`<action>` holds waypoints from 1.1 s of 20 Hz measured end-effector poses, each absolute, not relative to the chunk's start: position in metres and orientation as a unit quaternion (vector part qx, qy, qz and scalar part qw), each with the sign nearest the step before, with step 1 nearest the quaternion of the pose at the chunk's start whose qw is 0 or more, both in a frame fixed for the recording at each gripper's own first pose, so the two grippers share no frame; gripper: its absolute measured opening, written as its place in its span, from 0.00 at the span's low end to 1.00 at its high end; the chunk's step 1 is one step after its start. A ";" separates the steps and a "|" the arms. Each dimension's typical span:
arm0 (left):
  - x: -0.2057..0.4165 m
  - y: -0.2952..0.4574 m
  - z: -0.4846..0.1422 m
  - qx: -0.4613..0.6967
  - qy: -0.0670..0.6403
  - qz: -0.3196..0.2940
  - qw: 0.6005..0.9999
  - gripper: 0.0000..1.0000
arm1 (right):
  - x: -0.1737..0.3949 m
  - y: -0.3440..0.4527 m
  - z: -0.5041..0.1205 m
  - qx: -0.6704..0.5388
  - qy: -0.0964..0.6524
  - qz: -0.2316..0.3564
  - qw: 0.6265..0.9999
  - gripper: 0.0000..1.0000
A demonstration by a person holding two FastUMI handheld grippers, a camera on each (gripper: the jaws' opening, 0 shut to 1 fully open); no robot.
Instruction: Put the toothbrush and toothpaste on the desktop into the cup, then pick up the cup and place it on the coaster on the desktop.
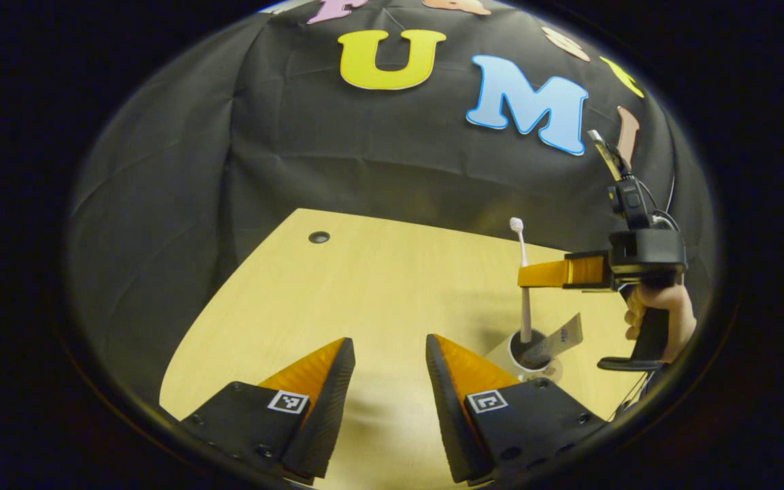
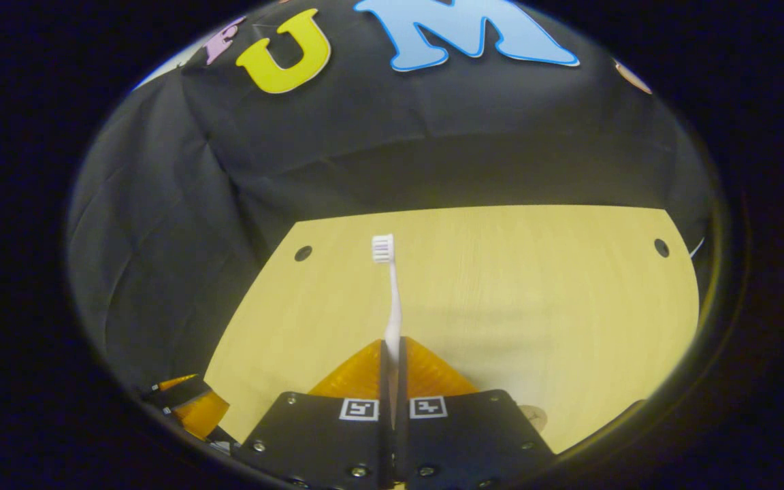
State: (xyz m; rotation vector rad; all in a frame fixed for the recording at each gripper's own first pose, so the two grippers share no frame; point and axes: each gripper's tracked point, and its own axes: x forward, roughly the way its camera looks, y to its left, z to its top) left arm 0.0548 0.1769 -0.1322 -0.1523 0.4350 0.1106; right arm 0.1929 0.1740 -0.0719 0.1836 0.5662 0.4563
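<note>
Toothbrush (image 1: 525, 299), clamped in our right gripper (image 2: 392, 381), stands in the cup (image 1: 528, 354) beside the toothpaste (image 1: 555, 338); left gripper (image 1: 388, 381) jaws released; coaster move remains.

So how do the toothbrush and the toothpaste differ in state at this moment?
The toothbrush stands upright, bristles up, pinched between the fingers of the right gripper, its lower end at the mouth of the cup. The toothpaste leans tilted in the cup, with no gripper on it. The toothbrush is thin and white; the toothpaste is flat and wider. Both are at the cup.

Pale wooden desktop (image 2: 501, 286) with round holes (image 2: 303, 253), black cloth wall (image 2: 433, 136) behind
</note>
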 end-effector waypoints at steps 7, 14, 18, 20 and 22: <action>0.054 0.169 -0.139 -0.067 0.226 0.047 0.971 0.65 | 0.194 0.171 -0.066 0.063 0.229 0.236 0.942 0.03; 0.026 0.163 -0.146 -0.062 0.234 0.047 0.969 0.65 | 0.195 0.171 -0.069 0.021 0.205 0.230 0.951 0.03; 0.018 0.161 -0.153 -0.062 0.241 0.050 0.967 0.65 | 0.195 0.171 -0.066 0.008 0.193 0.221 0.956 0.05; 0.016 0.158 -0.156 -0.066 0.244 0.049 0.966 0.65 | 0.194 0.170 -0.061 0.010 0.193 0.224 0.955 0.05; 0.019 0.157 -0.158 -0.069 0.247 0.048 0.966 0.66 | 0.190 0.168 -0.053 0.014 0.195 0.228 0.954 0.07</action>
